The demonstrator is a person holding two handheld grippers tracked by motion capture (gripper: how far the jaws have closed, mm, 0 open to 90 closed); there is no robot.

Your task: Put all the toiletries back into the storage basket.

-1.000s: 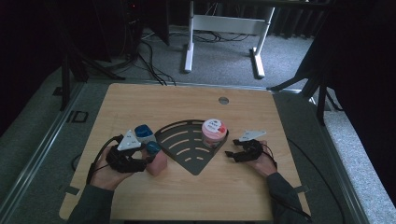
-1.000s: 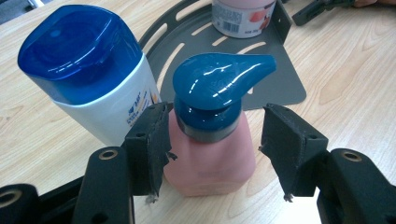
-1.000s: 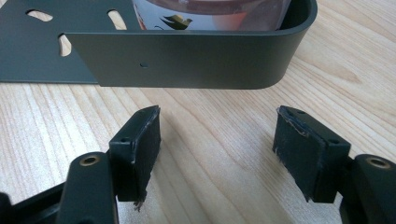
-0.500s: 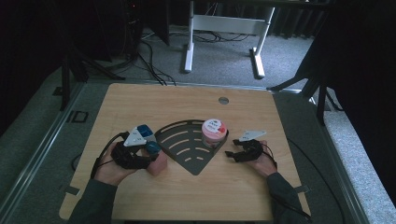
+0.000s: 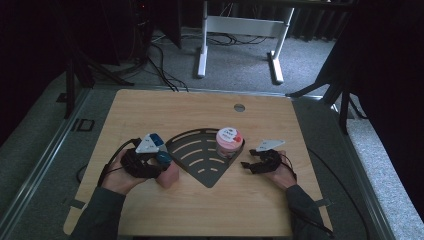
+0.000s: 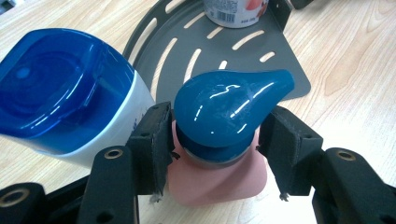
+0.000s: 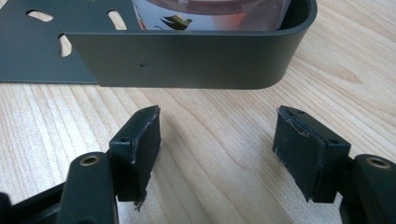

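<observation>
**Ana:** Straddling the neck of the pink bottle (image 6: 219, 179), the left tongs (image 6: 214, 140) have their jaws on either side, just under the blue cap (image 6: 231, 109). Whether the pads actually press, she cannot tell; a thin gap seems to show at one side.

**Ben:** What might go wrong, then?

**Ana:** The cap is glossy and rounded, wider than the neck. If the jaws close on it rather than beneath it, the bottle could slip or tip over. The white bottle with the blue lid (image 6: 70, 93) stands just beside one jaw, possibly touching it, so a sideways nudge could knock it down.

**Ben:** And the right tongs (image 7: 217, 140)?

**Ana:** Apart, holding nothing, low over the surface (image 7: 224, 186), with the wall of the dark corner rack (image 7: 187, 56) just ahead. A push forward would shove the rack along.

**Ben:** What does each view add?

**Ana:** The high view places the pink-lidded jar (image 5: 229, 142) in the rack's corner, between both hands. The left tongs' own view alone reveals how the jaws sit around the neck.
</observation>
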